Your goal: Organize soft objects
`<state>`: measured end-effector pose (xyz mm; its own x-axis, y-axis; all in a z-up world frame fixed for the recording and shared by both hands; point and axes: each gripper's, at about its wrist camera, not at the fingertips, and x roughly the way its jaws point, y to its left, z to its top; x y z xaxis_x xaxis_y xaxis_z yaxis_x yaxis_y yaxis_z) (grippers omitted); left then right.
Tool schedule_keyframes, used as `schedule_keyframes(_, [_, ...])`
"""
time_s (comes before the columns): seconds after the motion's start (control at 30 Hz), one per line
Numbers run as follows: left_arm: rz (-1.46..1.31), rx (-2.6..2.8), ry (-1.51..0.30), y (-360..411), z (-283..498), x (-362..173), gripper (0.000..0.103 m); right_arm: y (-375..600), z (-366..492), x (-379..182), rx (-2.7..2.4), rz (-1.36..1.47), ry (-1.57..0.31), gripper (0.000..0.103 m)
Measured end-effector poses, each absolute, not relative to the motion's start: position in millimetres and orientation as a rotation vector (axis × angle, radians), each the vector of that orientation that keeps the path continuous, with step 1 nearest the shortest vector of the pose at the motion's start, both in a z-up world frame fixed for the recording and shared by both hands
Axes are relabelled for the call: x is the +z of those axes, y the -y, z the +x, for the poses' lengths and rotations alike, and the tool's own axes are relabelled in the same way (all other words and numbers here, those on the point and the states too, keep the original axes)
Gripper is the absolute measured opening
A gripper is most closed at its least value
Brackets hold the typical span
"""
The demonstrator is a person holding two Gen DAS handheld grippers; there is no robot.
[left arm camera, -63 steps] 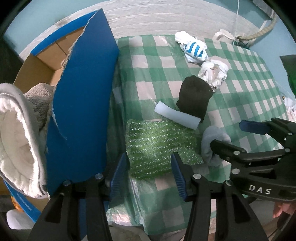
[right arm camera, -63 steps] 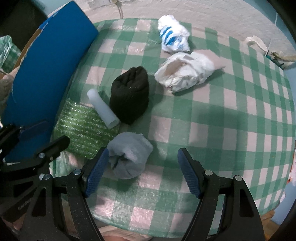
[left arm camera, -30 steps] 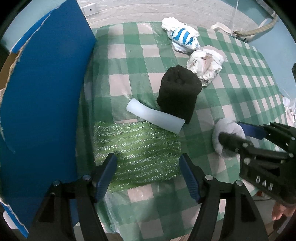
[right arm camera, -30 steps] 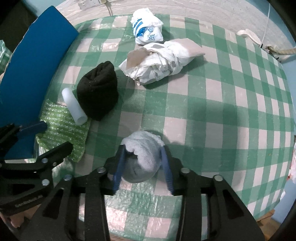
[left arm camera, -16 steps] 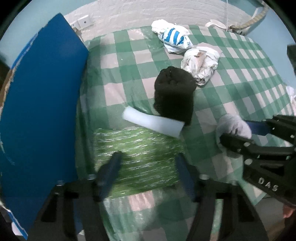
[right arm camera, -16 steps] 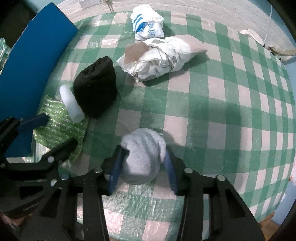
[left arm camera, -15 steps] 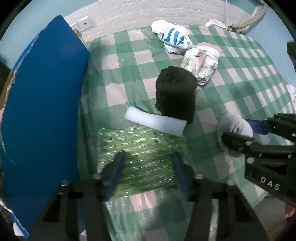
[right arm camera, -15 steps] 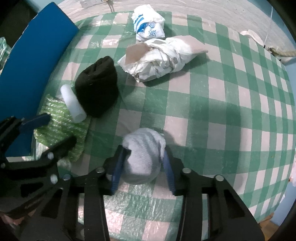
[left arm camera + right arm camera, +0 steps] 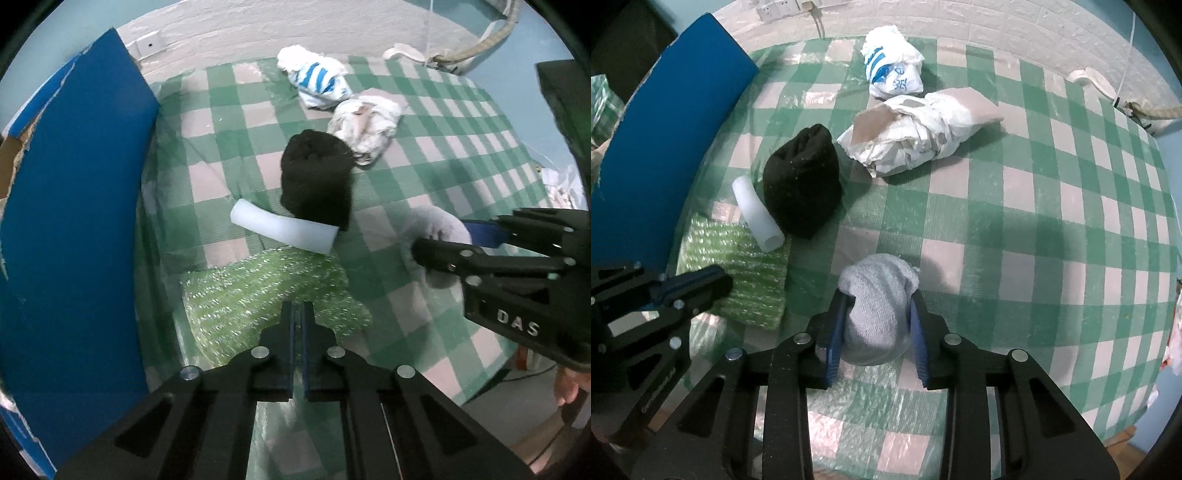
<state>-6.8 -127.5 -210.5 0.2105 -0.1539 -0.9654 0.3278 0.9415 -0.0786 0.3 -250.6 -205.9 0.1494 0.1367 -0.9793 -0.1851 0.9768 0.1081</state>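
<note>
While the right gripper (image 9: 877, 321) clenches its fingers on the grey sock (image 9: 879, 295) resting on the checked tabletop (image 9: 1015, 229), the left gripper (image 9: 297, 317) pinches the green bubble wrap (image 9: 258, 291) beside it.

Left tongs (image 9: 297, 317) pinch green bubble wrap (image 9: 258, 291).

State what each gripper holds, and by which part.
The right gripper clamps the grey rolled sock across its near end. The left gripper pinches the near edge of the green bubble wrap.
</note>
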Motion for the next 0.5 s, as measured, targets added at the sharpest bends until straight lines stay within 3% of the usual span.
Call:
schedule_keyframes(0.3, [0.170,-0.402,-1.327,127,-16,-202,0.004,253,0,-188,0.232,-0.028,-1.390,0.031])
schedule_keyframes(0.4, [0.216,-0.415,-1.335,123,-18,-202,0.019,257,1,-189,0.230,-0.023,-1.394,0.031])
schedule_keyframes(0.47, [0.222,-0.414,-1.334,119,-18,-203,0.040,257,0,-192,0.227,-0.022,-1.397,0.031])
schedule_keyframes(0.5, [0.220,-0.415,-1.324,118,-18,-202,0.044,258,0,-193,0.225,-0.021,-1.398,0.031])
